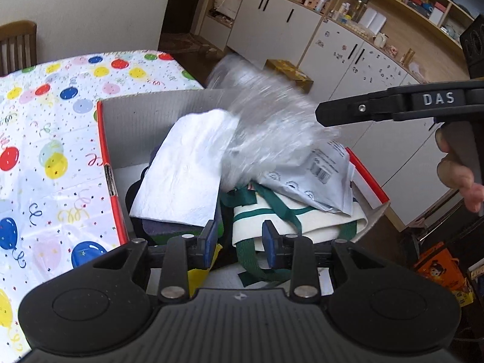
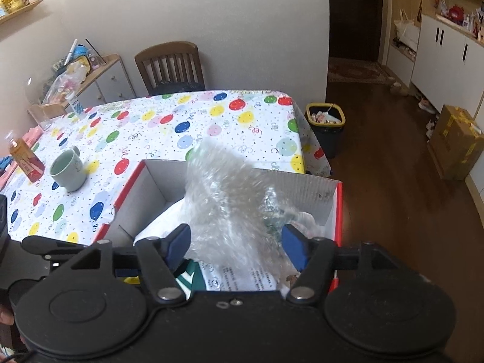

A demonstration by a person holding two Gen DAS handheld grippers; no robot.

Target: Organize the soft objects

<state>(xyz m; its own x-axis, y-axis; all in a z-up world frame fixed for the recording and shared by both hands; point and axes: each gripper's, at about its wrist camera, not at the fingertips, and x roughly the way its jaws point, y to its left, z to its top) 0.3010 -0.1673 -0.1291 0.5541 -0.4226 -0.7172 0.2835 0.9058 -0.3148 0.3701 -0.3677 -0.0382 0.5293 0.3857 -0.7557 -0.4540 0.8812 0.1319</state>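
A red-edged cardboard box (image 1: 106, 157) stands on the balloon-print tablecloth and holds soft things: a white cloth (image 1: 181, 169), a cream bag with green straps (image 1: 290, 214) and a printed plastic mailer (image 1: 317, 175). A blurred sheet of clear bubble wrap (image 1: 266, 127) hangs over the box. In the right wrist view the bubble wrap (image 2: 224, 211) lies between the wide-apart blue pads (image 2: 178, 245) of my open right gripper (image 2: 237, 246), loose above the box (image 2: 338, 208). My left gripper (image 1: 240, 243) is open and empty over the box's near side. The right gripper's side (image 1: 378, 109) shows at right.
On the table's left stand a pale green mug (image 2: 66, 169) and a drink bottle (image 2: 25, 160). A wooden chair (image 2: 169, 66) sits behind the table. A bin (image 2: 326, 127) and a cardboard carton (image 2: 456, 142) stand on the floor. White cabinets (image 1: 348, 57) line the wall.
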